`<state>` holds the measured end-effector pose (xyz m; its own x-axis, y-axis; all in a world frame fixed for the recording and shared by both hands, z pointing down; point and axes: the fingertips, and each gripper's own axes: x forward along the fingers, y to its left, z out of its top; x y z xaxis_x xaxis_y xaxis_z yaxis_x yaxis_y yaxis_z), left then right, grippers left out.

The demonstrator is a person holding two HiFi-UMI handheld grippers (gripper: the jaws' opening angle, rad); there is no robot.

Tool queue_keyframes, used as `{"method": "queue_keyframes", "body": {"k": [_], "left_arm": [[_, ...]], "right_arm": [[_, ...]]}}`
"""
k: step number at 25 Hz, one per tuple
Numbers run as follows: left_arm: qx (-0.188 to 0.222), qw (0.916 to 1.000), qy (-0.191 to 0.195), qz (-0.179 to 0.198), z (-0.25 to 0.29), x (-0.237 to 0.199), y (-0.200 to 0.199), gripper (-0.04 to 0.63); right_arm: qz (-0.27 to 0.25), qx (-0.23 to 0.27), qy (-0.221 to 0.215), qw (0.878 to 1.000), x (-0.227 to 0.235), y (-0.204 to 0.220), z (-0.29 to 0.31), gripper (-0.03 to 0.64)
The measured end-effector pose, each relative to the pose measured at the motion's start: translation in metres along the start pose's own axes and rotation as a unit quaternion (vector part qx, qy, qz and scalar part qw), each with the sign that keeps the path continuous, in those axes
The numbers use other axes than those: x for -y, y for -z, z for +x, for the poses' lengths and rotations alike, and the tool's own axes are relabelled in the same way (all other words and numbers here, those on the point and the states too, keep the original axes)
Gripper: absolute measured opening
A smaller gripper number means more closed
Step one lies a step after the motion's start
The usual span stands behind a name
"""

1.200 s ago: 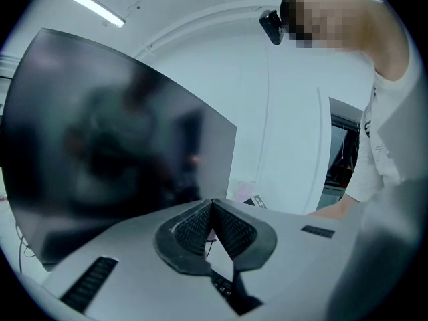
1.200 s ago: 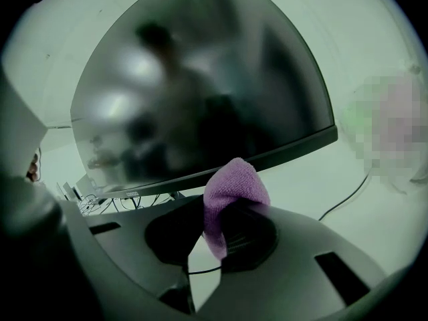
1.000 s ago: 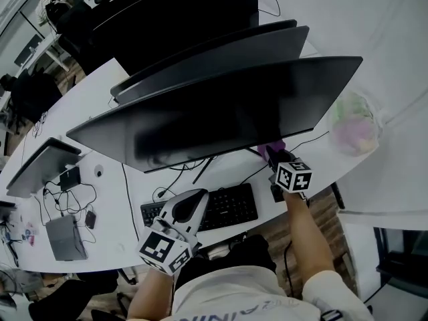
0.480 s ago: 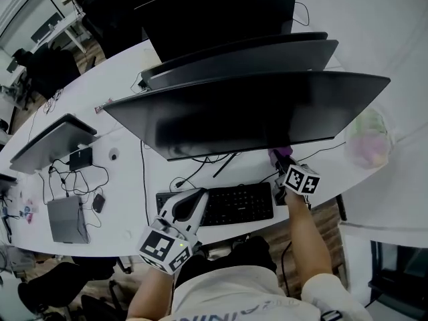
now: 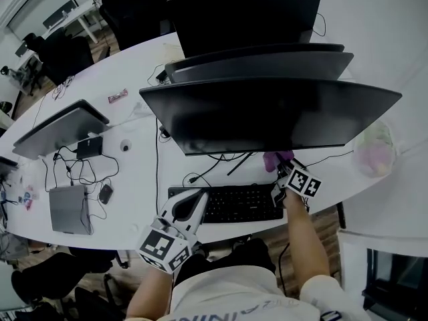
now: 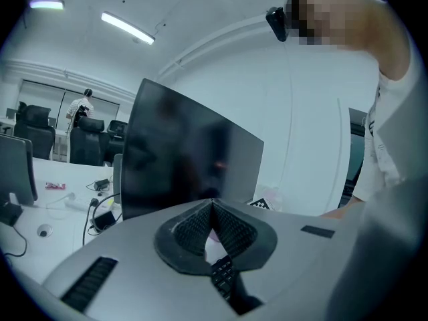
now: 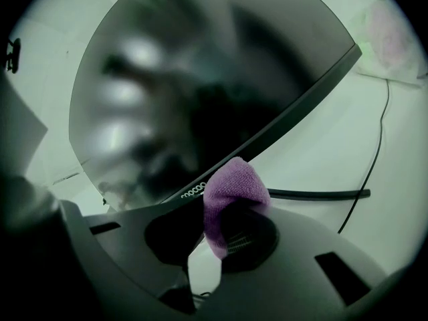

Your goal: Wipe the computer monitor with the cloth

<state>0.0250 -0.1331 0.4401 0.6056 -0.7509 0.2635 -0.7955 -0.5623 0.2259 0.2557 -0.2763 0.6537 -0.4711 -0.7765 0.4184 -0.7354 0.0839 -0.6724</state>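
The nearest dark monitor (image 5: 267,116) stands over a black keyboard (image 5: 234,202) on the white desk (image 5: 134,172). My right gripper (image 5: 284,171) is shut on a purple cloth (image 5: 275,159) just under the monitor's lower edge, right of its stand. In the right gripper view the cloth (image 7: 234,192) bulges from the right gripper (image 7: 224,212), touching or nearly touching the bottom bezel of the monitor (image 7: 200,92). My left gripper (image 5: 190,206) hovers low by the keyboard's left end. In its own view the left gripper (image 6: 212,206) is shut on nothing, facing the monitor (image 6: 180,159).
Two more monitors (image 5: 261,59) stand close behind, and a third (image 5: 241,12) farther back. A laptop (image 5: 60,126), a grey box (image 5: 67,209) and cables (image 5: 80,172) lie at the left. A plastic bag (image 5: 374,149) sits at the right. Chairs (image 5: 60,52) stand beyond the desk.
The head view has swung, so the desk and monitors sit further right and lower. The right gripper stays under the monitor's lower edge with the cloth. The left gripper has hardly moved.
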Motion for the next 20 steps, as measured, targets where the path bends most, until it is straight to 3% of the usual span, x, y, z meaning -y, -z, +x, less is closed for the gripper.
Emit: {"method": "queue_keyframes", "body": {"k": [20], "left_arm": [[0.012,0.9993,-0.035,-0.002,-0.054,-0.048,0.000,0.005]], "right_arm": [[0.035,-0.021,-0.021,0.999,-0.062,0.042,0.034,0.063]]}}
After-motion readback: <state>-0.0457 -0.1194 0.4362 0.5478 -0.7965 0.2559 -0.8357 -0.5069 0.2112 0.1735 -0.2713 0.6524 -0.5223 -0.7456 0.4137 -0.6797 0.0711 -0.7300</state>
